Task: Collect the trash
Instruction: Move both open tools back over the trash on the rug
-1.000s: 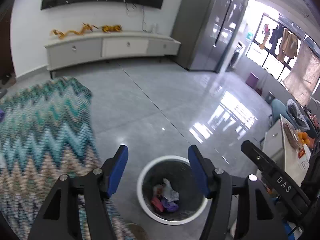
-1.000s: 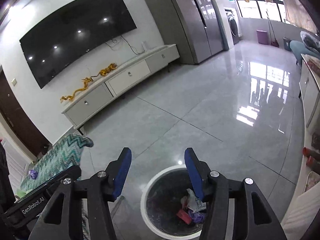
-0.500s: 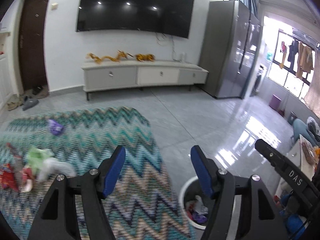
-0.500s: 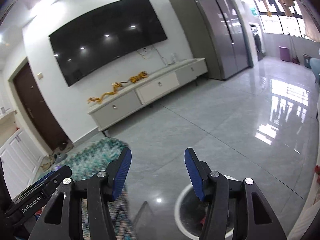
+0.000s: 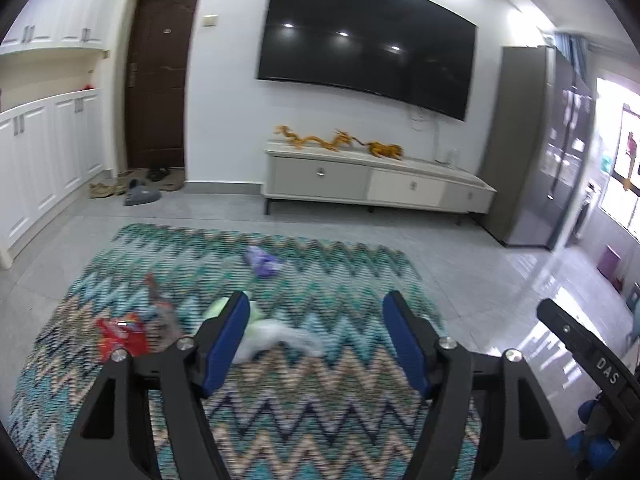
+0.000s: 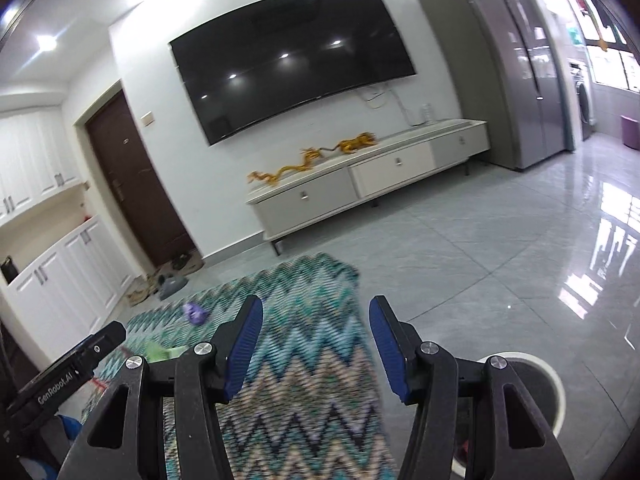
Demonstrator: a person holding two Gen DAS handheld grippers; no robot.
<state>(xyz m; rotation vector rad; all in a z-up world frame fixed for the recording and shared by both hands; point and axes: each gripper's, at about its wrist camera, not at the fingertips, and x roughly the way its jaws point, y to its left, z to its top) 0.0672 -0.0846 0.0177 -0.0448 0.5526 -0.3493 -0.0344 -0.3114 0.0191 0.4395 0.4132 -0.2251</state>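
Both views swung off trash bin onto zigzag rug (image 5: 328,412) since a second ago. Left gripper (image 5: 316,340) fingers opening, nothing between. Right gripper (image 6: 316,350) fingers apart, empty. Left view only: red wrapper (image 5: 120,336), white-green plastic bag (image 5: 276,336), all trash loose on rug. Purple scrap (image 5: 262,262) in both. Right view only: trash bin (image 6: 554,384) rim, bottom right, on floor beside rug.

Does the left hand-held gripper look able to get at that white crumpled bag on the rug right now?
Probably yes. The left hand-held gripper holds nothing, its jaws are opening, and the white crumpled bag lies in the open on the rug just ahead of the fingers, nothing covering it. It is not yet down at the bag.
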